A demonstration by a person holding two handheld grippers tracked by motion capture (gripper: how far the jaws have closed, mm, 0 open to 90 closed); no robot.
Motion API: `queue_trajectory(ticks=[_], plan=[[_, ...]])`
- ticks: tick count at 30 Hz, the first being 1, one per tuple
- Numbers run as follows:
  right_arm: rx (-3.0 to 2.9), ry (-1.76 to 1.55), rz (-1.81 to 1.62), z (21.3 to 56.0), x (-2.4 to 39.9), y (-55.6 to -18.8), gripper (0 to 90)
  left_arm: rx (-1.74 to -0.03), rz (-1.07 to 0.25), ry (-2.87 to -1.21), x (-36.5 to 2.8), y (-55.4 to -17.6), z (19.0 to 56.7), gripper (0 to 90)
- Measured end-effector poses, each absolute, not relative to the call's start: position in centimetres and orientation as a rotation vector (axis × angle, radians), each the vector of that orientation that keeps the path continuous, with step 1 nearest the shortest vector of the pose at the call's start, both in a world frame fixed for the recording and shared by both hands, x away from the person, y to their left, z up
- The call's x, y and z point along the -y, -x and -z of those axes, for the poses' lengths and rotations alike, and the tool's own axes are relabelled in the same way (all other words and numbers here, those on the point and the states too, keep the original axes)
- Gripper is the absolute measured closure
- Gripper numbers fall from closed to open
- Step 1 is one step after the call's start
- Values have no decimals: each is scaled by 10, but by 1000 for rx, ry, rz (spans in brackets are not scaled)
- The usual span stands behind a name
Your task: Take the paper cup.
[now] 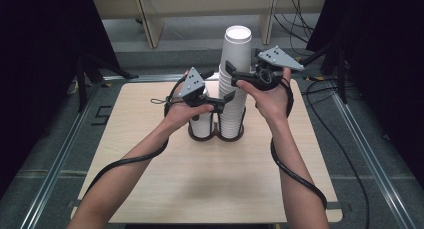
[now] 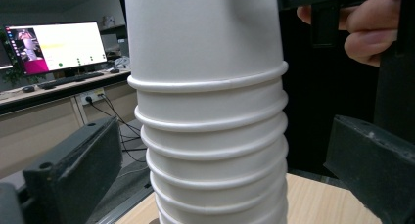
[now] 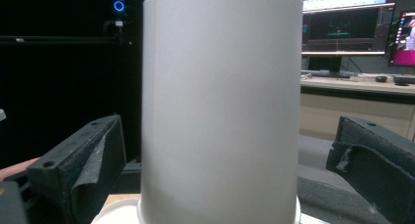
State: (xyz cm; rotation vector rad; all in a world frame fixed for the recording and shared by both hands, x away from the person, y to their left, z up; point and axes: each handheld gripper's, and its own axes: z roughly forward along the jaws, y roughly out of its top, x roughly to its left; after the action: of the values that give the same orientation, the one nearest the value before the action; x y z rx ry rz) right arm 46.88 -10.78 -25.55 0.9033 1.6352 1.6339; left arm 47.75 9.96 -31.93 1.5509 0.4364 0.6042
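On the near part of the tabletop (image 1: pixel 210 189) the person's forearms reached toward the middle, where a tall stack of white paper cups (image 1: pixel 234 89) stood beside a shorter stack of cups (image 1: pixel 201 123), both in a dark two-ring holder (image 1: pixel 216 135). The left gripper (image 1: pixel 226 100) sat low at the tall stack's left, its fingers (image 2: pixel 73 170) spread with the ribbed rims between them, untouched. Farther and higher, the right gripper (image 1: pixel 231 74) had its fingers (image 3: pixel 78 170) spread either side of the top cup (image 1: pixel 237 49), clear of it.
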Motion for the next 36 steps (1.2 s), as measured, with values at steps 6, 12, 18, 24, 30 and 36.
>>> queue_trajectory(ticks=[6, 12, 18, 24, 30, 36], plan=[[-1648, -908, -1636, 253, 101, -476, 2, -441, -610, -1554, -94, -482, 317, 0], [-1667, -910, -1623, 256, 99, -482, 11, -451, -606, -1561, -91, -487, 319, 0], [-1680, -918, -1625, 259, 98, -484, 39, -446, -606, -1571, -88, -489, 322, 0], [-1693, -911, -1642, 259, 99, -484, 132, -438, -607, -1584, -86, -489, 323, 0], [-1705, -901, -1643, 257, 100, -484, 145, -437, -619, -1585, -85, -490, 323, 19], [-1704, -902, -1646, 255, 101, -484, 148, -434, -620, -1587, -85, -490, 323, 24]])
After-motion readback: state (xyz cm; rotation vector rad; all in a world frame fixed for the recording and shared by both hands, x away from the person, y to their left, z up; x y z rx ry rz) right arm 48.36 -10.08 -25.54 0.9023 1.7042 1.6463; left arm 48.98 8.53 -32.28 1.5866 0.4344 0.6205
